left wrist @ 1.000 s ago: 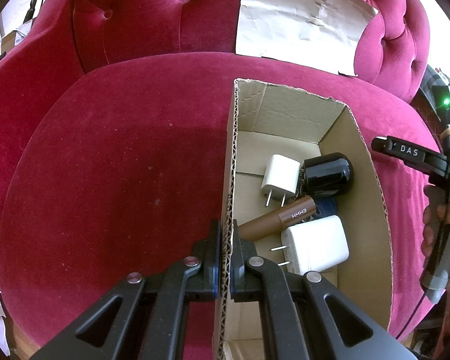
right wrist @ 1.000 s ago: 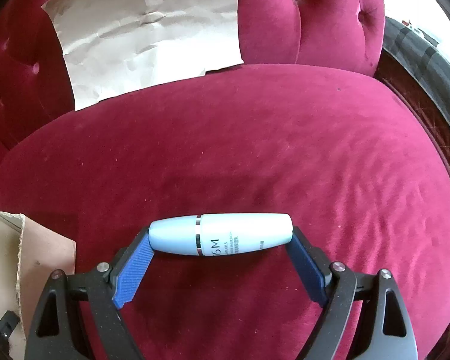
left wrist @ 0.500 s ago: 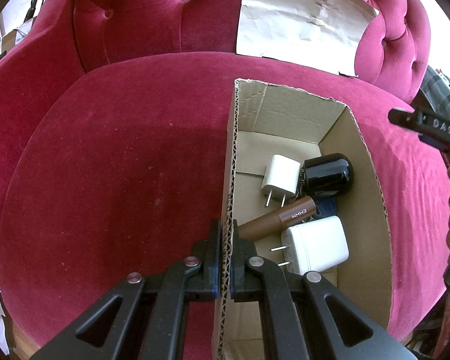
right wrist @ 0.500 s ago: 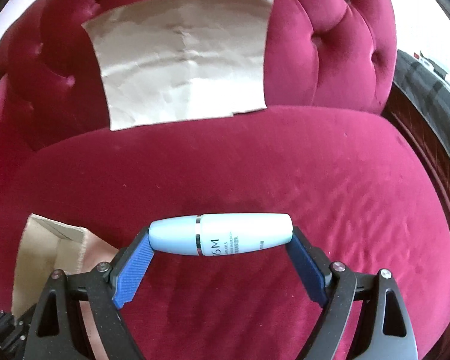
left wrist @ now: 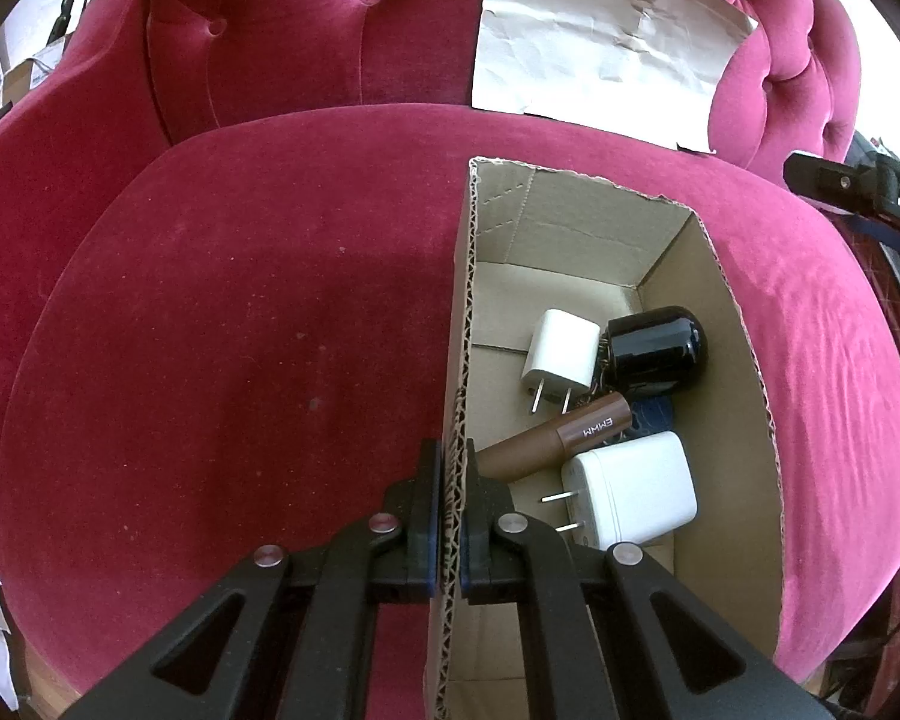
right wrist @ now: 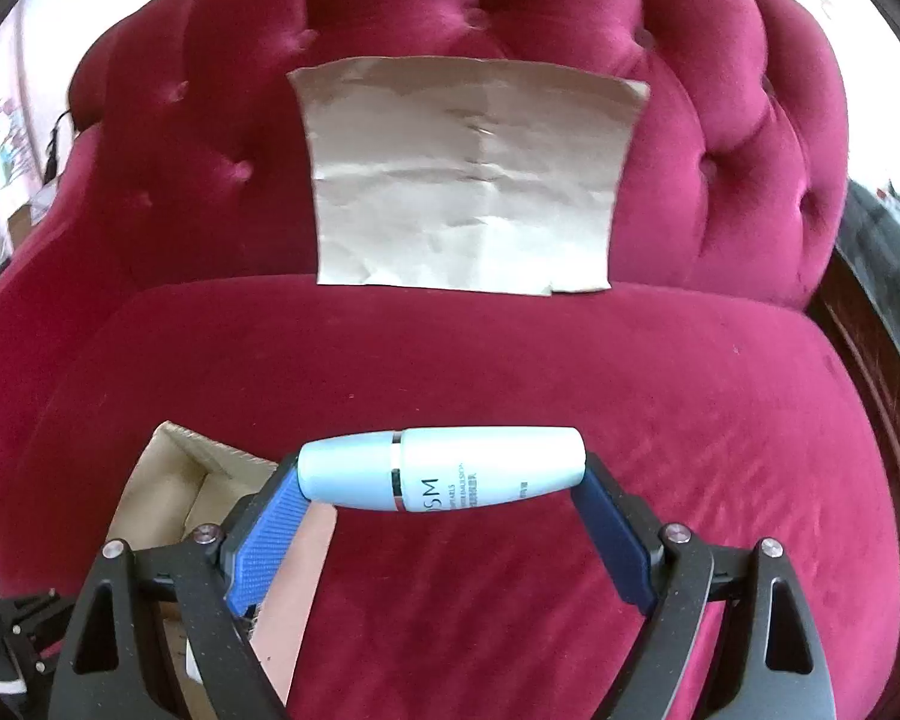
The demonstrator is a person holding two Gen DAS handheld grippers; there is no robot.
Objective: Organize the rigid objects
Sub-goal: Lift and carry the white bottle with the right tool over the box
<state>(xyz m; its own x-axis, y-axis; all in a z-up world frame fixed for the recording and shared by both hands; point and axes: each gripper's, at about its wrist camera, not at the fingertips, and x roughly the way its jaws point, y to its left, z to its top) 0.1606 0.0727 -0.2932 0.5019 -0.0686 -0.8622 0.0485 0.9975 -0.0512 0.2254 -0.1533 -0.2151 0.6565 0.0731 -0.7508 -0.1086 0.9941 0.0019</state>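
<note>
My left gripper (left wrist: 448, 480) is shut on the left wall of an open cardboard box (left wrist: 459, 324) that stands on a red velvet sofa. In the box lie a small white charger (left wrist: 561, 357), a black rounded object (left wrist: 654, 351), a brown tube (left wrist: 561, 438) and a larger white charger (left wrist: 630, 489). My right gripper (right wrist: 444, 471) is shut on a pale blue and white cosmetic bottle (right wrist: 444, 468), held crosswise by its two ends above the sofa seat. The box (right wrist: 174, 486) shows at the lower left of the right wrist view. The right gripper's tip (left wrist: 840, 183) shows at the left wrist view's right edge.
A creased sheet of brown paper (right wrist: 468, 180) leans on the tufted sofa back (right wrist: 750, 138); it also shows in the left wrist view (left wrist: 594, 54). The red seat cushion (left wrist: 240, 330) spreads left of the box. Dark furniture (right wrist: 888, 324) stands past the sofa's right side.
My right gripper has risen with the bottle and swung toward the box, which now shows larger. In the left wrist view the right gripper has moved up and away. My left gripper has not moved.
</note>
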